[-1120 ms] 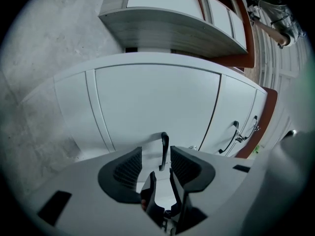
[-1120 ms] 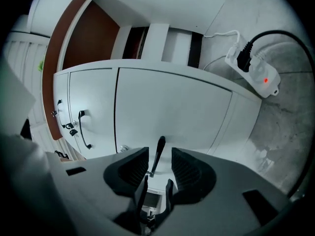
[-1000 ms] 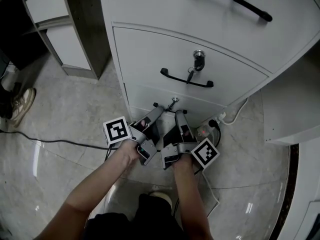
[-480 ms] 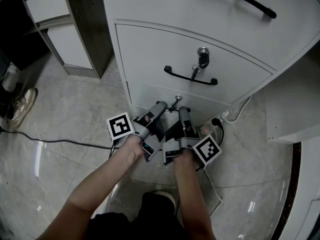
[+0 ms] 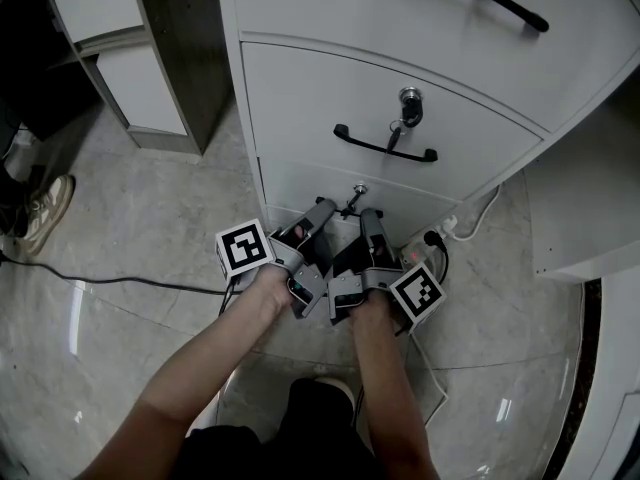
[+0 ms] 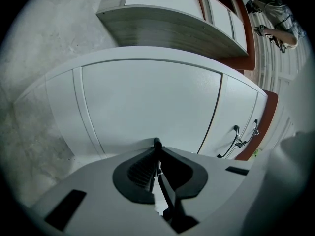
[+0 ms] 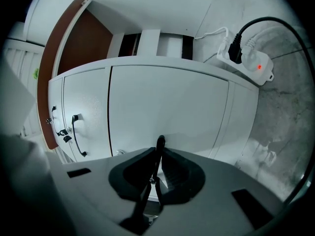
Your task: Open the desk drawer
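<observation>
head view: white desk pedestal [image 5: 300,28] fills the frame from 11 to 2 o'clock; its bottom drawer [image 5: 290,183] sits lowest, just above the marble floor [image 5: 130,218], front flush with the pedestal, not pulled out; the bottom drawer handle [image 5: 346,211], a thin black bar, lies near frame centre with a small key [image 5: 358,190] just above it at 12 o'clock

left gripper [image 5: 325,206] reaches in from 7 o'clock, right gripper [image 5: 368,214] from 5 o'clock; tips side by side on the bar

left gripper view: jaws closing, ribbed pads pinched on the bottom drawer handle [image 6: 157,142], which pokes up between them at 12 o'clock; drawer front [image 6: 147,102] fills the view beyond

right gripper view: jaws closing, pads nipping the same black bar [image 7: 160,140]; drawer front [image 7: 167,107] behind; power strip [image 7: 248,63] with a red light at 2 o'clock on the floor

middle drawer handle [image 5: 385,146] lies at 12 o'clock from the grippers, a keyed lock [image 5: 408,103] above it; a black cable [image 5: 120,283] runs across the floor at 9 o'clock; a shoe [image 5: 40,208] at the left edge
</observation>
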Available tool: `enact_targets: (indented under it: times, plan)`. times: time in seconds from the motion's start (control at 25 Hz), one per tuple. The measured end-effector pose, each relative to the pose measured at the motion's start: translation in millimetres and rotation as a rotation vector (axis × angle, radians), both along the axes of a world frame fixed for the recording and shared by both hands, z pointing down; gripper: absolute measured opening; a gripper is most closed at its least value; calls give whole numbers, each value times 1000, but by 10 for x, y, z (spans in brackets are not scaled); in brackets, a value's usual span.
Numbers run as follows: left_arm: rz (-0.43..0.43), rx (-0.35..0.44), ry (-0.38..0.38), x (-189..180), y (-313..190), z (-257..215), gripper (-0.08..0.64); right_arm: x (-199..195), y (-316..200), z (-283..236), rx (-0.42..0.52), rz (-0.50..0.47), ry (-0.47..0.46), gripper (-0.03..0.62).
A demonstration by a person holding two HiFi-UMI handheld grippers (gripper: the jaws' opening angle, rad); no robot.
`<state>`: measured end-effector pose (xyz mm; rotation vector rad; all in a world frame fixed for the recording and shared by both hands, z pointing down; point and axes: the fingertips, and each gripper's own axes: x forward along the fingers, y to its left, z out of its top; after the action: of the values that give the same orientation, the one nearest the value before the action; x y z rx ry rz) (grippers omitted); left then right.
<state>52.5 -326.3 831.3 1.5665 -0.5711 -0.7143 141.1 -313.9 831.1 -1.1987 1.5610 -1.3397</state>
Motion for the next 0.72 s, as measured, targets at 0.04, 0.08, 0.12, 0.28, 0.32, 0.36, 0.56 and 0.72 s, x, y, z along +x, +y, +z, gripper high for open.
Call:
enact_targets:
  times: [0.04, 0.08, 0.12, 0.28, 0.32, 0.36, 0.56, 0.72]
  plan:
    - [2, -1, -3, -3, 5, 4, 40, 0, 3, -4, 0, 2, 1, 49]
    - [4, -4, -5, -2, 13, 1, 38, -1, 6, -11, 2, 3, 2, 49]
    - [6, -6, -8, -1, 20, -4, 37, -4, 12, -21, 8, 3, 4, 49]
    - [7, -11, -21, -10, 41, 0, 37, -15, 68, -18, 21, -4, 42, 48]
    - [7, -6, -29, -17, 41, 5, 37, -16, 74, -13, 18, -9, 49, 48]
    - [7, -1, -37, -24, 39, 9, 35, -18, 75, -10, 15, -12, 48, 48]
    - [6, -4, -36, -23, 89, -12, 34, -33, 117, -20, 16, -12, 12, 46]
    - [11, -2, -51, -39, 156, 7, 34, -40, 185, -15, 11, -12, -1, 46]
